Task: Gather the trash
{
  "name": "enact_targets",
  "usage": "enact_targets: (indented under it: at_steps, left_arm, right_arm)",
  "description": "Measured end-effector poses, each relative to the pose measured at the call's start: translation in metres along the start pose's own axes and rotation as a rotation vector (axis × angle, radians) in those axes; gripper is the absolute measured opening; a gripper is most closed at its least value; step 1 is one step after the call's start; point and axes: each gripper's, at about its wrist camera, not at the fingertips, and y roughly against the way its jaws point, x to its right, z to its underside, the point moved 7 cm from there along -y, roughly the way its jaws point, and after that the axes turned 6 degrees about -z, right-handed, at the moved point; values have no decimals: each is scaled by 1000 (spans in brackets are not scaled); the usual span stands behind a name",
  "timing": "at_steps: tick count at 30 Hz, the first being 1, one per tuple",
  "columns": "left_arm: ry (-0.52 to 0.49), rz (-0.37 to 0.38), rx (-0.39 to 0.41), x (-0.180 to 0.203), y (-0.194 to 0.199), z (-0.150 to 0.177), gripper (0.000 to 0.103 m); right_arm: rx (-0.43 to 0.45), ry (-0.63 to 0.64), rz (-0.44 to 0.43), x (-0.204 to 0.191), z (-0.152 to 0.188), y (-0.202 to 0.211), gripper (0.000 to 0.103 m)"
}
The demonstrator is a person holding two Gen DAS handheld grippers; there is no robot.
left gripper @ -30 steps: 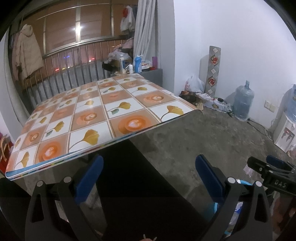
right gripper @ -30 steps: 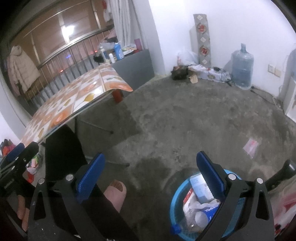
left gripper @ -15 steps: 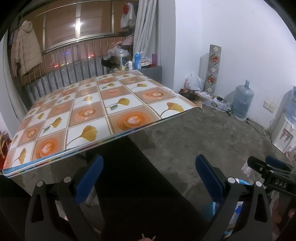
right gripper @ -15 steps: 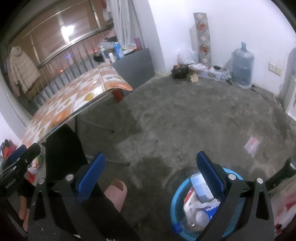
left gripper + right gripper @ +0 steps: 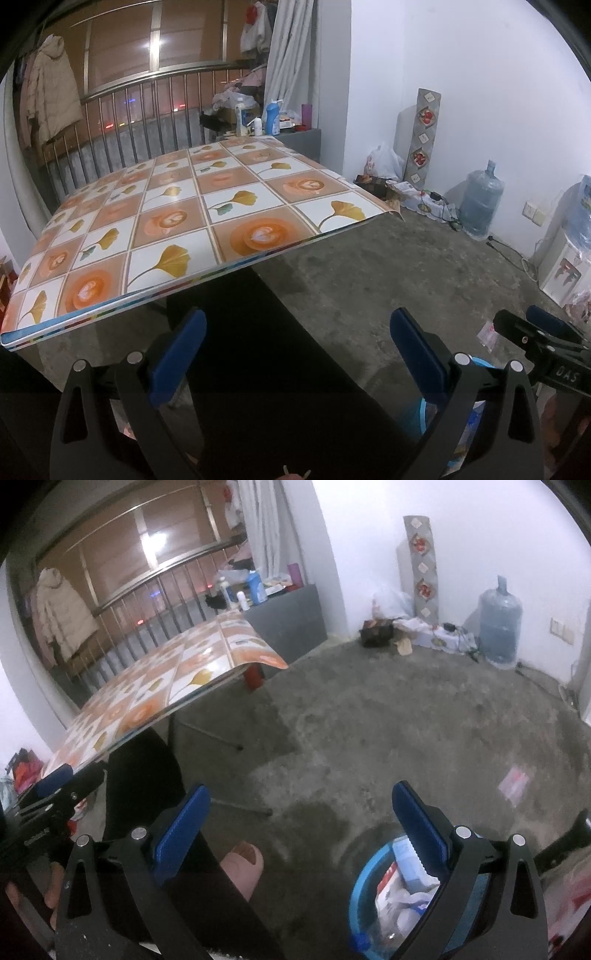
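Both grippers spread, empty: left gripper (image 5: 295, 354) over the table (image 5: 207, 258) edge, right gripper (image 5: 301, 829) above the floor. Blue trash basket (image 5: 360, 880) at 5 o'clock, already loaded — pink wrapper (image 5: 513, 784) at 3 o'clock looks like the leftover.

The table (image 5: 177, 672) stands far left; the bin (image 5: 360, 890) of trash (image 5: 402, 893) sits near right on the floor (image 5: 406, 720).

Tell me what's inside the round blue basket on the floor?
The round blue plastic basket holds trash: a white and blue carton, crumpled white wrappers and a clear bottle with a blue cap. The right tongs, open and empty, cover its right side; the bottom is buried.
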Motion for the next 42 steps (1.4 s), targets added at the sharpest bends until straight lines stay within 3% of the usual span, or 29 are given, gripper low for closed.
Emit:
enact_targets:
  at_steps: [42]
  left_arm:
    - [-17,-6,40,2,7,-5,98]
  right_arm:
    - [28,3,2,-1,4,6,95]
